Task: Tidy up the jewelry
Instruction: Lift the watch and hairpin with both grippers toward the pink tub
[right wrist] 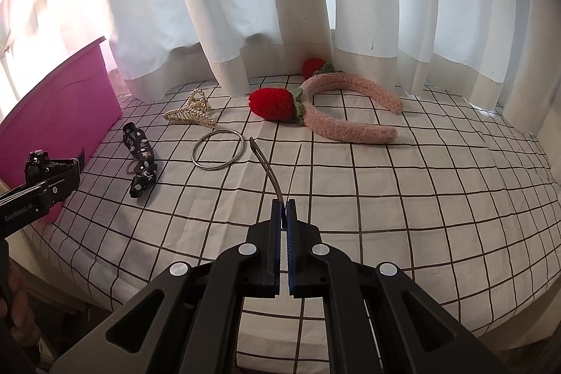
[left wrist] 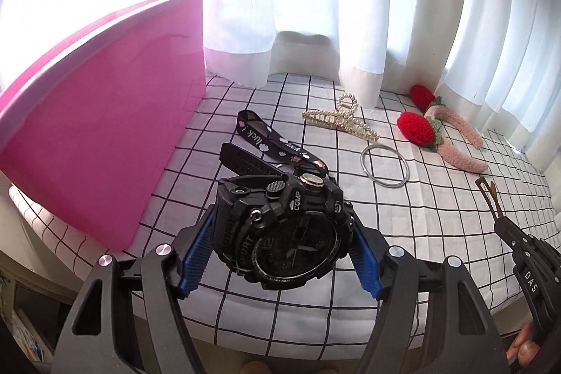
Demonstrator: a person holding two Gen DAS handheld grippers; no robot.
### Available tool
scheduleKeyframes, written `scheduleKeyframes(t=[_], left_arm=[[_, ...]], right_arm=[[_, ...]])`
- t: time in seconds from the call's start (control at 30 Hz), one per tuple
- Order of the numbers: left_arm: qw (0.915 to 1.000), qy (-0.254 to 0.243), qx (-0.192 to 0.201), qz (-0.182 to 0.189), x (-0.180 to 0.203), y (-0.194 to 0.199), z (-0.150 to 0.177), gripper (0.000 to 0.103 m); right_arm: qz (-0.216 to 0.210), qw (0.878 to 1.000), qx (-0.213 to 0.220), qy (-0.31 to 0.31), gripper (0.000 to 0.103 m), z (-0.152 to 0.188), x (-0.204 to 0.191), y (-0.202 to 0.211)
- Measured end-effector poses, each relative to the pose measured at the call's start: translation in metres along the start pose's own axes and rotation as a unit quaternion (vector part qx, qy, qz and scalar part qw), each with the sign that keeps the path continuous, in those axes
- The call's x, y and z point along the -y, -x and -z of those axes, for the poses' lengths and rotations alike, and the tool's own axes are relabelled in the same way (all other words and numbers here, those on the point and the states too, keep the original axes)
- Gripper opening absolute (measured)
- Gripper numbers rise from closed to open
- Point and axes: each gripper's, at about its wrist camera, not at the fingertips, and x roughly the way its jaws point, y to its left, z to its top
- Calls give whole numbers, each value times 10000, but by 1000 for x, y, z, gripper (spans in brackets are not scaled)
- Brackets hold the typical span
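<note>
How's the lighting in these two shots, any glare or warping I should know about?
Left wrist view: the window behind the curtain blows out to white at upper left, washing over the pink bin rim; the watch stays sharp. Right wrist view: softer backlight, a warm flare at far left, the checked cloth evenly lit. Both: fisheye bends the grid lines, dark corners.
</note>
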Motion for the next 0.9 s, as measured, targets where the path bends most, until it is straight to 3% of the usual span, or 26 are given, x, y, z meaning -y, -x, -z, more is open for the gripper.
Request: scheduleKeyframes(t=[0.27,0.53,0.9], left_arm=[[9996,83,259,-17,16,51,-26,68],[9968,291,702,-262,19,117,-52,68],[9860,774,1215,-843,-33,162,-92,68]], right_arm=[[-208,9991,304,187,3,-36,13,43],[-686,9933,739,568,3,-88,6,81],[-1877,9700,992,1184,3,-158,-75,82]])
